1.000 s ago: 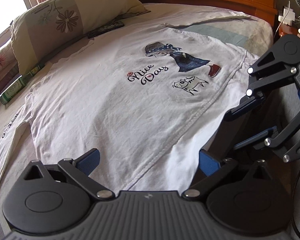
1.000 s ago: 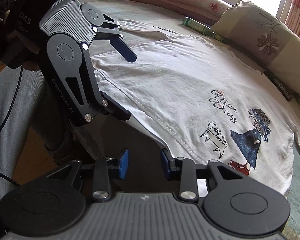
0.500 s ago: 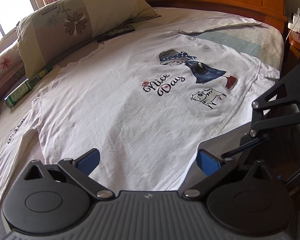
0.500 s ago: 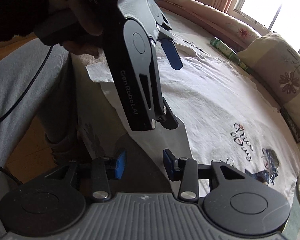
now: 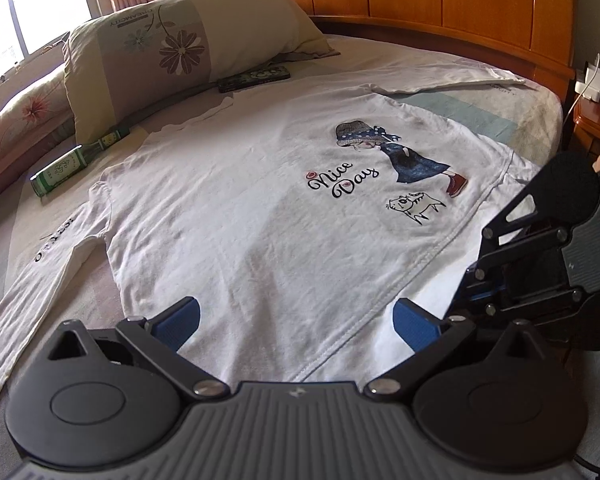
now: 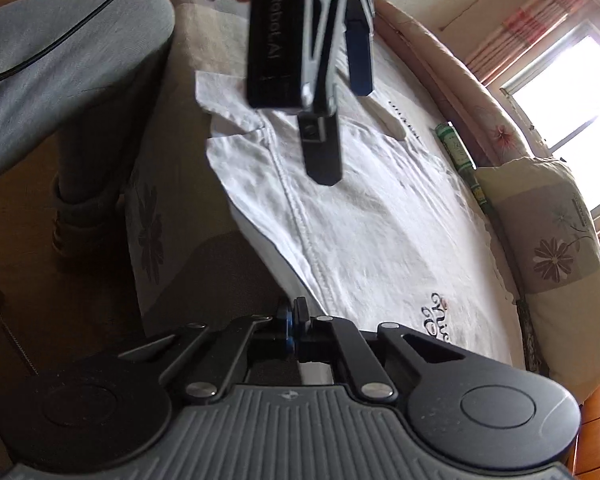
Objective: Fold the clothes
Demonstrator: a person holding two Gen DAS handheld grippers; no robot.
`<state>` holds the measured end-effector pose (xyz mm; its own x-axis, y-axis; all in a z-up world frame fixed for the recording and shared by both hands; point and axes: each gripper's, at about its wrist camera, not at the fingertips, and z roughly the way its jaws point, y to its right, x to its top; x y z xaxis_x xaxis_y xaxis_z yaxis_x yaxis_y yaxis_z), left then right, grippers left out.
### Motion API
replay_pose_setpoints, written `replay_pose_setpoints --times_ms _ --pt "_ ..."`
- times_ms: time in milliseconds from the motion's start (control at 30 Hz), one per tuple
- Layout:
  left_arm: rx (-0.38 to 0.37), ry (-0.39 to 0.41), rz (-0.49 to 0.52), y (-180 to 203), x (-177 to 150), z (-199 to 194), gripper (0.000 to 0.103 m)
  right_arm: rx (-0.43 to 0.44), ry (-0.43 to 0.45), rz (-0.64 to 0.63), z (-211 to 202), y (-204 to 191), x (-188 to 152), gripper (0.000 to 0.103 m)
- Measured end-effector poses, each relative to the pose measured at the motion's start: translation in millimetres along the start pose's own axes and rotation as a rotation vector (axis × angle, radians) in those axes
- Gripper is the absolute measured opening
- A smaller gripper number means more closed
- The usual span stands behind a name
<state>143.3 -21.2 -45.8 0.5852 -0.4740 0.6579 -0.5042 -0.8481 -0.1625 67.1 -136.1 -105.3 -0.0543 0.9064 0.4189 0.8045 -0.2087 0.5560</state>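
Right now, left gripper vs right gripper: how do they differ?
1. Jaws: the left gripper is wide open; the right gripper is shut.
2. Contact: the left gripper holds nothing, with the shirt lying flat between its pads; the right gripper appears to pinch the shirt's hem edge.
3. Place: the left gripper sits toward the hem's sleeve-side corner, the right gripper further along, nearer the print.

Shared: black linkages, blue pads, both at the hem.

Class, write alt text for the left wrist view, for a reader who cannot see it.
A white long-sleeved shirt printed "Nice Day" lies flat on a bed, with the open left gripper hovering over its hem. The right gripper sits at the hem to the right; a flowered pillow and green bottle lie beyond.
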Motion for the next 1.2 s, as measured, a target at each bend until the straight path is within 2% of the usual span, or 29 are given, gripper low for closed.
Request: replay_pose_setpoints --times_ms 200,333,433,533,600,667,733,800,900,933,1000,1033,1100,1200 --pt "0.02 -0.003 -0.014 -7 -2 -2 0.102 0.115 -0.033 0.155 -5 25 -6 0.004" --pt "0.034 -0.019 -0.04 -14 -3 8 0.102 0.242 -0.029 0.255 -22 30 -7 0.011" --pt "0.051 -0.057 -0.068 -18 -5 24 0.102 0.225 0.012 0.346 -38 45 -15 0.02" --pt "0.062 -0.101 -0.064 -15 -10 46 0.102 0.104 -0.001 0.512 -35 78 -34 0.032" --pt "0.067 -0.127 -0.06 -10 -16 58 0.102 0.052 -0.038 0.608 -21 96 -47 0.032" --pt "0.051 -0.128 -0.127 -13 -24 59 0.102 0.044 -0.064 0.668 -6 103 -58 0.037" --pt "0.016 -0.169 -0.206 -21 -33 55 0.103 0.057 -0.094 0.72 4 97 -70 0.045" --pt "0.006 -0.192 -0.207 -22 -46 44 0.103 0.075 -0.095 0.769 -3 91 -81 0.047" --pt "0.007 -0.249 -0.154 -19 -52 29 0.102 0.133 -0.148 0.8 -18 87 -92 0.05" --pt "0.027 -0.248 -0.109 -15 -47 26 0.102 0.131 -0.141 0.814 -20 88 -90 0.051" --pt "0.054 -0.196 -0.041 -6 -29 25 0.102 0.105 -0.088 0.862 -20 96 -82 0.051" --pt "0.053 -0.162 -0.03 -3 -18 29 0.102 0.092 -0.062 0.887 -20 100 -79 0.054" --pt "0.05 -0.117 -0.025 4 1 40 0.102 0.08 -0.066 0.878 -19 94 -77 0.058" --pt "0.025 -0.137 -0.038 13 5 58 0.102 0.067 -0.096 0.841 -19 80 -75 0.061"
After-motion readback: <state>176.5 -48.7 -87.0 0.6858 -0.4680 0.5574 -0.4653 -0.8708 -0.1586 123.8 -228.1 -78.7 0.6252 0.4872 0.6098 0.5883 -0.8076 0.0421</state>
